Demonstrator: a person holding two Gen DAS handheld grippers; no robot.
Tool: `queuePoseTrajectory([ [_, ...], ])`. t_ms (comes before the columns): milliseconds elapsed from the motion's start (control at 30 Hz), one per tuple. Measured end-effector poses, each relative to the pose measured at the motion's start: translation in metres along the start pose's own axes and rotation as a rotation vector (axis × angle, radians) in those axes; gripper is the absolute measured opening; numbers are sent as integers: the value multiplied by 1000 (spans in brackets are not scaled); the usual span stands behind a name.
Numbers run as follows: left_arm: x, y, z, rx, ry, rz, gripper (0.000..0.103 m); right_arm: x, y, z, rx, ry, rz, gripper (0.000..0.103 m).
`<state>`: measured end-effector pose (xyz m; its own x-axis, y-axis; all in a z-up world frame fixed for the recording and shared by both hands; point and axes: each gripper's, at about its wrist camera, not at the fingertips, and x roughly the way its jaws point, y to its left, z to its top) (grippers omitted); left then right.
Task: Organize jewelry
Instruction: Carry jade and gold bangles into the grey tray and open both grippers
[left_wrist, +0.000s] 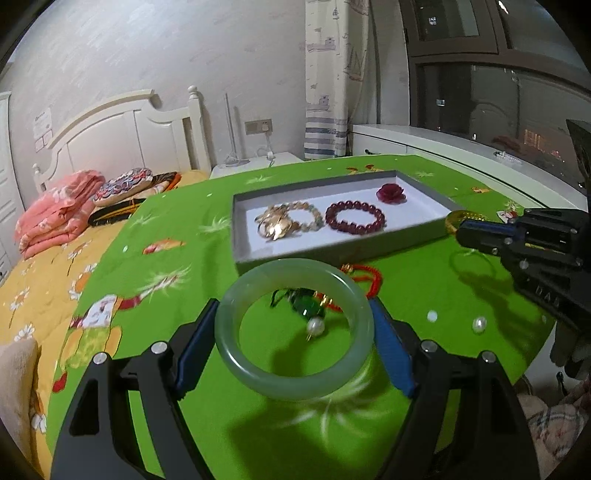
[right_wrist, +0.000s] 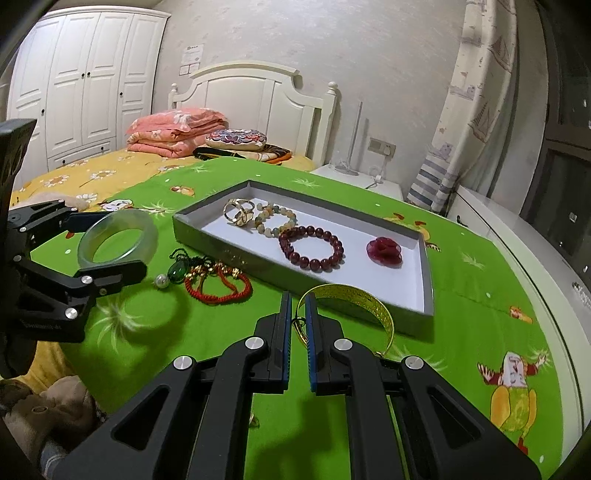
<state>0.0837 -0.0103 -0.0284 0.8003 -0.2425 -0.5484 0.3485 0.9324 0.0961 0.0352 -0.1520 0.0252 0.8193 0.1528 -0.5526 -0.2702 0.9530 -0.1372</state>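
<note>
Left gripper (left_wrist: 295, 325) clamped across jade bangle (left_wrist: 293, 330), raised over green cloth (left_wrist: 177, 280) just short of tray's near edge. Right gripper (right_wrist: 298, 314) pinched on gold bangle (right_wrist: 351, 306) at tray's right near corner — bangle's far arc against grey tray (right_wrist: 428, 280) wall. Inside tray: gold rings, pale bead bracelet, red bead bracelet (right_wrist: 312, 249), red flower (right_wrist: 384, 249); white floor bare toward near edge. Red cord bracelet (right_wrist: 218, 282), green pendant and pearl lie tangled between grippers — knots hard to make out.

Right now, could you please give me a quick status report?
Left claw shut on jade bangle, held above the cloth. Right claw shut on gold bangle beside tray. Red cords and pearl loose, clear of tray.
</note>
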Motion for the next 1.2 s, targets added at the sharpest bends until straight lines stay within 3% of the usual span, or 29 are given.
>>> queuePoseTrajectory([
  [300,16,-12,24,-21,-13,16,77,11,-2,9,12,-15,-10,8],
  [733,56,-17,70,-70,-15,116,77,45,-31,35,68,-7,-70,8],
  [1200,125,-8,102,-129,64,194,77,101,-65,55,156,74,-109,8],
])
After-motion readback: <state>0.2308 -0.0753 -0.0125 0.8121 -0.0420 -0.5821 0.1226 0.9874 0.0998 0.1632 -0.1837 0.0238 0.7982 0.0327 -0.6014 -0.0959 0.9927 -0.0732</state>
